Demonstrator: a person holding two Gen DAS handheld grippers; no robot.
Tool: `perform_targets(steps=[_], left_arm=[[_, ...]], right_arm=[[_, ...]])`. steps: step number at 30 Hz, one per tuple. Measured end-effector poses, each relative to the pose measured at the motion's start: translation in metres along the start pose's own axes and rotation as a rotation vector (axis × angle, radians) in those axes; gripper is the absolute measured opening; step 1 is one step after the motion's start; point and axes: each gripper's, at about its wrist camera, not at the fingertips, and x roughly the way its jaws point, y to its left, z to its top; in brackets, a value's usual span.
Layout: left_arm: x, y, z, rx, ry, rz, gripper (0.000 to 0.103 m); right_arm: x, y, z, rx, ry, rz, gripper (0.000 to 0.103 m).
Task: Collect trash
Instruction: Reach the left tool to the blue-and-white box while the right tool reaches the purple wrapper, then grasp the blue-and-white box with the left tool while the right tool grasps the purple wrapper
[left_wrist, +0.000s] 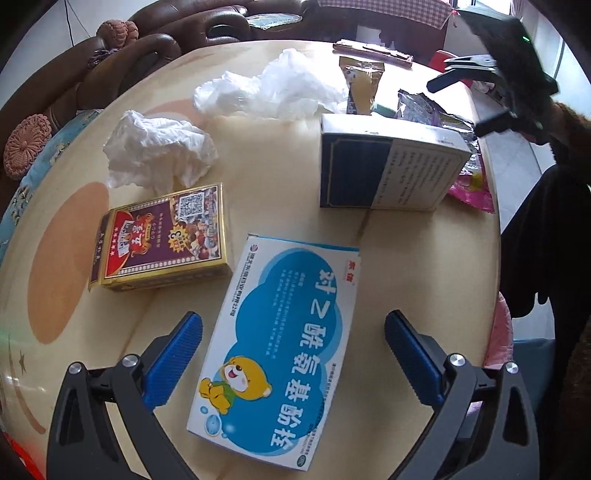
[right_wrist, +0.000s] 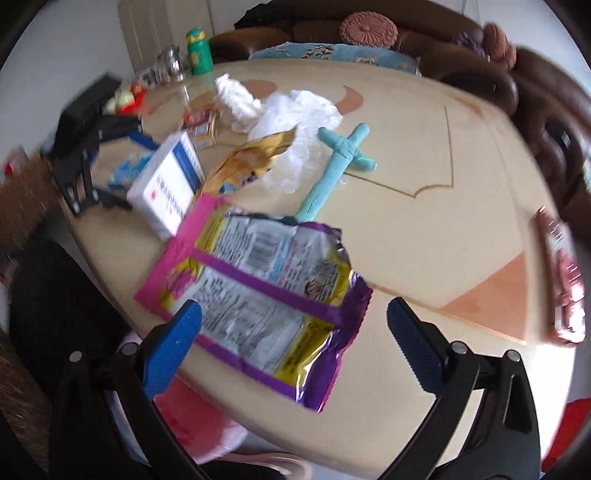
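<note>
My left gripper (left_wrist: 293, 332) is open, its jaws on either side of a blue-and-white medicine box with a bear (left_wrist: 280, 347) lying flat on the table. Beyond it are a red-and-gold card box (left_wrist: 162, 240), a dark blue-and-white box (left_wrist: 384, 166), crumpled tissue (left_wrist: 159, 151) and a white plastic bag (left_wrist: 280, 88). My right gripper (right_wrist: 293, 328) is open over a flattened pink, purple and yellow snack wrapper (right_wrist: 266, 291) at the table's near edge. It also shows in the left wrist view (left_wrist: 480, 99), open, at the far right.
A beige table (right_wrist: 443, 229) holds a gold wrapper (right_wrist: 255, 158), a teal plush cross (right_wrist: 336, 166), a pink packet (right_wrist: 565, 280) at the right edge and a green bottle (right_wrist: 197, 46). A brown sofa (left_wrist: 155, 44) runs behind. A pink bag (right_wrist: 195, 421) hangs below the edge.
</note>
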Motion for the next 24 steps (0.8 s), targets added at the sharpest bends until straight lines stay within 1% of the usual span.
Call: perform_targets(steps=[2, 3, 6, 10, 11, 12, 13, 14, 15, 16, 19, 20, 21, 22, 24], left_arm=[[0.001, -0.001, 0.003, 0.002, 0.0, -0.005, 0.097], [0.002, 0.0, 0.003, 0.001, 0.003, -0.01, 0.097], [0.003, -0.001, 0.005, 0.007, 0.005, -0.021, 0.096], [0.002, -0.003, 0.008, 0.014, 0.007, -0.035, 0.092], [0.001, -0.004, 0.007, 0.013, 0.01, -0.034, 0.091], [0.001, -0.006, 0.008, 0.016, 0.011, -0.033, 0.09], [0.002, -0.005, 0.009, 0.019, 0.012, -0.032, 0.088], [0.001, -0.006, 0.01, 0.024, 0.009, -0.029, 0.086], [0.0, -0.007, 0.011, 0.027, 0.01, -0.028, 0.085], [0.0, -0.007, 0.011, 0.03, 0.012, -0.025, 0.083], [0.0, -0.007, 0.013, 0.03, 0.017, -0.031, 0.08], [0.0, -0.007, 0.014, 0.031, 0.019, -0.029, 0.08], [0.0, -0.007, 0.015, 0.031, 0.021, -0.026, 0.08], [0.0, -0.007, 0.015, 0.032, 0.022, -0.023, 0.08], [-0.001, -0.008, 0.015, 0.04, 0.021, -0.012, 0.08]], right_arm=[[0.003, -0.013, 0.003, 0.056, -0.01, 0.052, 0.098], [0.006, -0.017, 0.001, 0.069, -0.004, 0.051, 0.098], [0.012, -0.019, 0.001, 0.068, 0.007, 0.075, 0.098], [0.015, -0.014, 0.002, 0.037, -0.002, 0.119, 0.097], [0.016, -0.013, 0.003, 0.034, -0.003, 0.128, 0.095], [0.017, -0.011, 0.003, 0.031, -0.005, 0.133, 0.089], [0.016, -0.01, 0.003, 0.029, -0.006, 0.136, 0.078], [0.015, -0.009, 0.004, 0.026, -0.01, 0.132, 0.039], [0.015, -0.01, 0.004, 0.034, -0.002, 0.111, 0.019], [0.016, -0.012, 0.004, 0.044, 0.0, 0.091, 0.019], [0.015, -0.011, 0.005, 0.042, 0.005, 0.089, 0.019], [0.014, -0.011, 0.005, 0.038, 0.008, 0.084, 0.022], [0.014, -0.009, 0.005, 0.038, 0.012, 0.089, 0.031], [0.014, -0.009, 0.005, 0.044, 0.012, 0.106, 0.035], [0.015, -0.009, 0.006, 0.056, 0.018, 0.144, 0.05]])
